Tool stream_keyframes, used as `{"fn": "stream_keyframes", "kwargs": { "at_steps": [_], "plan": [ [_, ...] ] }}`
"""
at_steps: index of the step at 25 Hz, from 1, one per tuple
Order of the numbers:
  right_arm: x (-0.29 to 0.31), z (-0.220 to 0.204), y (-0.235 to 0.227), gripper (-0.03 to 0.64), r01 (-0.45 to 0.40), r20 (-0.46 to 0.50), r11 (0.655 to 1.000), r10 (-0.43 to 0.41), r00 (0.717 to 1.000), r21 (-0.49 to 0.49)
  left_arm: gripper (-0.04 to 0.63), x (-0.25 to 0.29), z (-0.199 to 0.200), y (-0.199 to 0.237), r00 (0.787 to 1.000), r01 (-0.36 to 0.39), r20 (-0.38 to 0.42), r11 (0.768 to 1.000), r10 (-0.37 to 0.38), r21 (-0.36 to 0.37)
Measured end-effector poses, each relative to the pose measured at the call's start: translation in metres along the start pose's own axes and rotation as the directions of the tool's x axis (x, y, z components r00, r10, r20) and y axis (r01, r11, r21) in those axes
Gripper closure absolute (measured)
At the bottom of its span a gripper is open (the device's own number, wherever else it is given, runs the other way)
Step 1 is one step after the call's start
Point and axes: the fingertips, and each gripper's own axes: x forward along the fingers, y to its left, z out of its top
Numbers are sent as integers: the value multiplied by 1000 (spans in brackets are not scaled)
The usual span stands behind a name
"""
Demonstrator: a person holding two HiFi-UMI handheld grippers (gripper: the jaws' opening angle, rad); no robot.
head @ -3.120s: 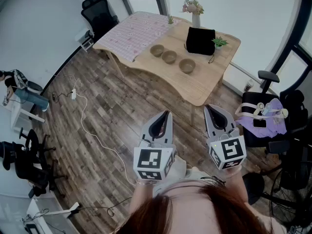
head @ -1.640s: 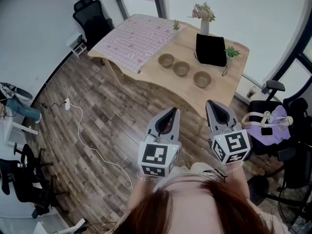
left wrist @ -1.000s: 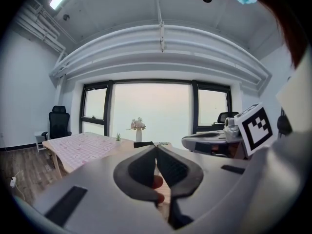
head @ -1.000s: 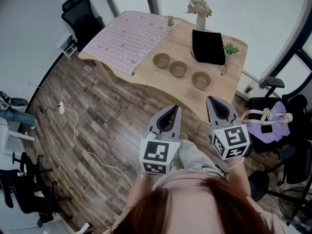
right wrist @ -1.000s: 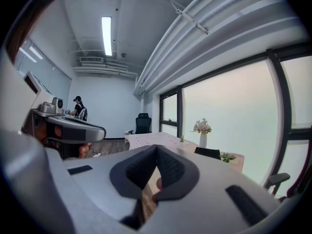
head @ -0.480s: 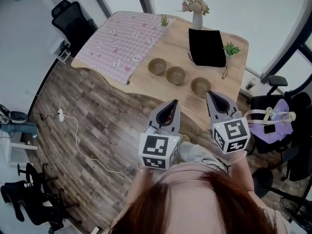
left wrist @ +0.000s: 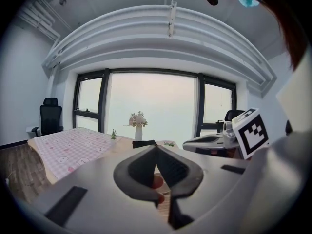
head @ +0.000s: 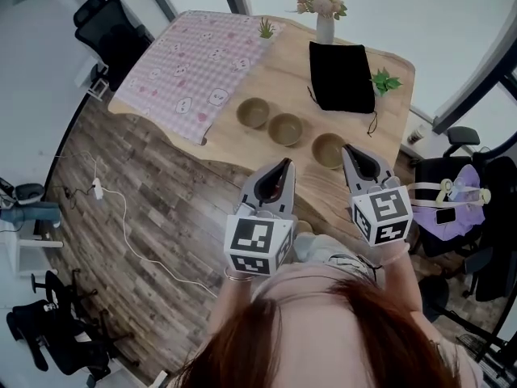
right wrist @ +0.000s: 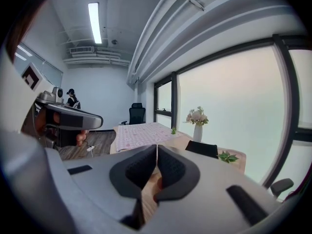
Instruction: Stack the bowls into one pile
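Note:
Three tan bowls stand apart in a slanted row on the wooden table [head: 380, 120]: a left bowl [head: 254, 112], a middle bowl [head: 286, 128] and a right bowl [head: 327, 149]. My left gripper [head: 283, 163] is held in the air short of the table's near edge, jaws shut and empty. My right gripper [head: 348, 149] is also shut and empty; its tip shows just beside the right bowl, above it. In the left gripper view the jaws [left wrist: 156, 146] meet at the tip. The right gripper view shows its jaws [right wrist: 157, 147] closed too.
A pink checked cloth [head: 194, 55] covers the table's left half. A black pouch [head: 342, 75], a vase of flowers [head: 324, 18] and two small plants [head: 386, 80] sit behind the bowls. Office chairs [head: 101, 31] and a chair with purple cloth [head: 452, 204] flank the table; a white cable [head: 121, 217] lies on the floor.
Both grippers have moved forward to the table, still shut. The bowls now lie just ahead of the tips, and the right tip has come level with the right bowl.

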Motion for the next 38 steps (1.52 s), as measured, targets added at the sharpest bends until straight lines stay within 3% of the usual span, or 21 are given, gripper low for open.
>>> {"fn": "stream_keyframes", "kwargs": {
  "at_steps": [12,18,28,38],
  "plan": [
    [46,-35,-38,581,-29,-95,998,34,995,49,584,48,-6,16,997,-49,-65,998,47,-25],
    [64,-61,-54,580,1,-143,998,9,990,68,584,62,-9,17,996,-44,-84,999,42,-26],
    [90,-105,-70,568,69,-245,993,-43,969,100,584,90,-8,28,995,26,-96,999,-29,-31],
    [107,-154,-79,565,137,-361,979,-75,929,149,584,115,-9,46,987,94,-129,995,-96,-23]
  ]
}}
